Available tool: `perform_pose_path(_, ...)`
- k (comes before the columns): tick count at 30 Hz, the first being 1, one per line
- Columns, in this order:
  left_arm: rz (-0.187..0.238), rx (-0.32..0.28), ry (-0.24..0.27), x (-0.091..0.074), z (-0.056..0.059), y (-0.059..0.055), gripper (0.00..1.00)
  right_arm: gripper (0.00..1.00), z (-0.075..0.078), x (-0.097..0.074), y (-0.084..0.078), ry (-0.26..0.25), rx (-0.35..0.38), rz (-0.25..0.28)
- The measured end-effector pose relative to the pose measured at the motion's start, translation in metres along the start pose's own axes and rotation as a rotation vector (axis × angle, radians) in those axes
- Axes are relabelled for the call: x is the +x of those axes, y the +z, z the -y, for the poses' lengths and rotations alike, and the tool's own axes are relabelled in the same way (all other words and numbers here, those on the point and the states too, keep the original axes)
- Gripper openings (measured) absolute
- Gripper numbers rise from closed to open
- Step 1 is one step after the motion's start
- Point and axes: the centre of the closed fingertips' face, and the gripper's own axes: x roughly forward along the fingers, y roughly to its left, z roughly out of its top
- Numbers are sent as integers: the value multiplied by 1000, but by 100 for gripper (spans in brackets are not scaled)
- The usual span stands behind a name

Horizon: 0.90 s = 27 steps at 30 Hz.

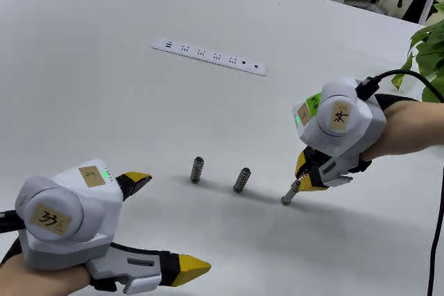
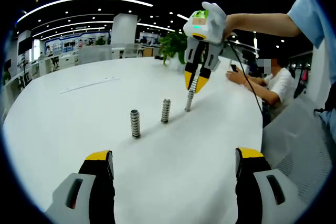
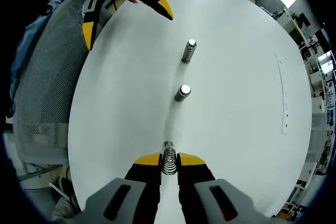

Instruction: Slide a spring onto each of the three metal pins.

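Pins stand in a short row near the middle of a wide white table (image 1: 90,88), three of them. The first pin (image 1: 197,169), the one nearest the left side of the head view, is upright with a spring coiled down most of its length. The middle pin (image 1: 241,179), just beside it, carries a spring the same way. The third pin (image 1: 287,199) is tilted, with its lower end at the table top and a stretch of bare shaft showing below the yellow tips of the right gripper (image 1: 303,175). That gripper comes down on it from above, a black cable (image 1: 402,74) looping off its back. Its jaws are pinched together on the third spring (image 3: 168,161), which sits around the upper part of the tilted pin. In the right gripper view the coil is squeezed between the two yellow tips, and the pin's end pokes out just past them.

The left gripper (image 1: 165,225) hangs low at the near side of the table, well apart from the row. Its jaws are spread wide with nothing between them. From the left gripper view the three pins line up ahead of its tips, with the right gripper (image 2: 195,80) over the farthest one.

A white power strip (image 1: 209,56) lies flat farther back on the table, and a green plant (image 1: 429,46) shows at the right edge.
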Motion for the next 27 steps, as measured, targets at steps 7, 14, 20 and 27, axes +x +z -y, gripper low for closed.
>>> perform_pose_path(7, -12, -4, -4, 1, 0, -3, 98, 13, -2, 12, -1, 13, -7, -11)
perform_pose_path(14, -26, 8, -11, 3, 3, -5, 98, 13, -2, 22, -3, 22, -10, -19)
perform_pose_path(20, -32, 7, -12, 4, 3, -6, 98, 13, -3, 29, -3, 25, -7, -16)
perform_pose_path(27, -29, 3, -13, 4, 3, -5, 98, 13, -3, 30, -2, 28, -9, -14)
